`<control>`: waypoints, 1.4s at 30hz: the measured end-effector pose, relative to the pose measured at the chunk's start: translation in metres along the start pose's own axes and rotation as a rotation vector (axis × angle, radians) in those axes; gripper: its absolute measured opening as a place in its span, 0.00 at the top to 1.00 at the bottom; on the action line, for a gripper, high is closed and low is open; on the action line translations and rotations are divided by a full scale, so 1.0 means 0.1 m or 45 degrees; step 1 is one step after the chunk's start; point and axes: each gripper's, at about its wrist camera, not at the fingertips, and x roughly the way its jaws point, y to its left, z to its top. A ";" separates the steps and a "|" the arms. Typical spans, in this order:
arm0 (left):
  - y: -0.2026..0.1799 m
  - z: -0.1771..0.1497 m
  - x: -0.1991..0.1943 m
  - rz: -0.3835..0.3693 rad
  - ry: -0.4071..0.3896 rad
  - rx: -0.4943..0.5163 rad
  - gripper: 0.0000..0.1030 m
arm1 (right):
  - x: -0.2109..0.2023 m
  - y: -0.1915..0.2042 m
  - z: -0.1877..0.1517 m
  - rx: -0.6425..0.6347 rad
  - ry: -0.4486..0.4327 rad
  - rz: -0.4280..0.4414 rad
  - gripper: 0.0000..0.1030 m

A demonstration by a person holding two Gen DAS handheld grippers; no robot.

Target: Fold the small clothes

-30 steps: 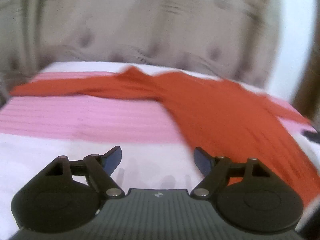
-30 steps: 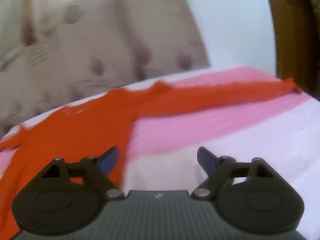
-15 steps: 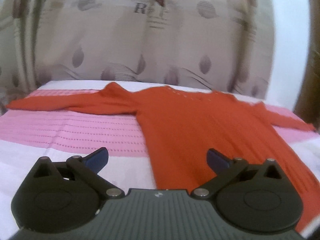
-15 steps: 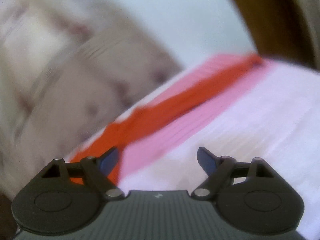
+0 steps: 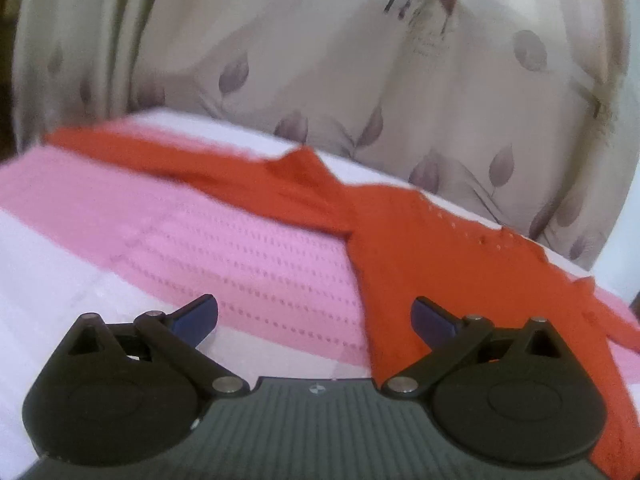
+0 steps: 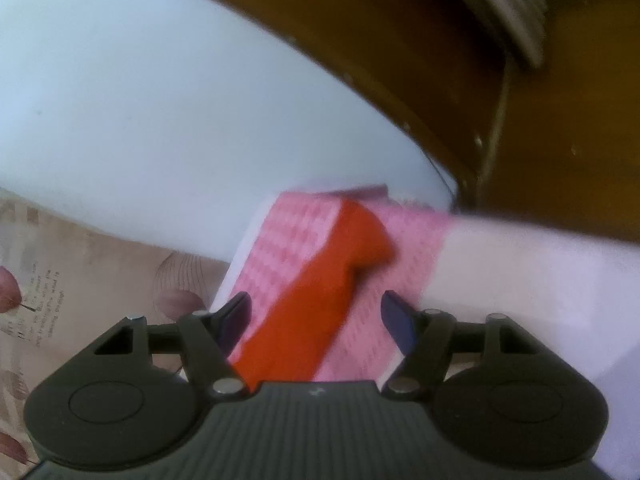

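An orange-red knit sweater (image 5: 436, 256) lies flat on a pink and white cloth (image 5: 224, 248), its body to the right and one sleeve (image 5: 172, 160) stretched to the far left. My left gripper (image 5: 314, 318) is open and empty, above the cloth just left of the sweater's body. In the right wrist view the other sleeve (image 6: 320, 292) runs between the fingers toward the cloth's far corner, its cuff (image 6: 364, 232) lying ahead. My right gripper (image 6: 316, 316) is open and hovers over that sleeve, holding nothing.
A beige curtain with leaf prints (image 5: 360, 72) hangs behind the surface. A white wall (image 6: 160, 120) and a brown wooden door frame (image 6: 500, 100) stand beyond the cloth's far right corner (image 6: 384, 194). The surface's edge drops off to the left of the right gripper (image 6: 236, 264).
The left gripper swung left, so the sweater's body sits more to the right. The right gripper swung right along the sleeve to its cuff end. Both stayed open.
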 end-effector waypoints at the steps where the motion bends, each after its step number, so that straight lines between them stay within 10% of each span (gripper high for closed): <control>1: 0.03 0.00 0.02 0.003 0.014 -0.023 0.02 | 0.07 0.02 0.02 -0.023 -0.002 -0.005 0.31; 5: 0.07 -0.02 0.00 0.011 0.008 -0.059 0.00 | 0.30 0.16 0.01 -0.161 0.004 -0.036 0.38; 9: 0.03 -0.01 0.02 0.027 0.020 -0.038 0.00 | 0.42 0.11 0.05 -0.175 0.017 -0.129 0.94; 22: 0.13 -0.02 -0.01 -0.041 -0.014 -0.136 0.00 | -0.02 1.41 -0.32 -0.304 0.041 0.227 0.95; 34: 0.22 -0.02 -0.04 -0.087 -0.035 -0.199 0.00 | 0.38 3.15 -2.28 -0.351 0.377 0.555 0.95; 42: 0.26 -0.02 -0.04 -0.110 -0.043 -0.225 0.00 | 0.85 3.42 -3.64 -0.346 0.596 0.550 0.95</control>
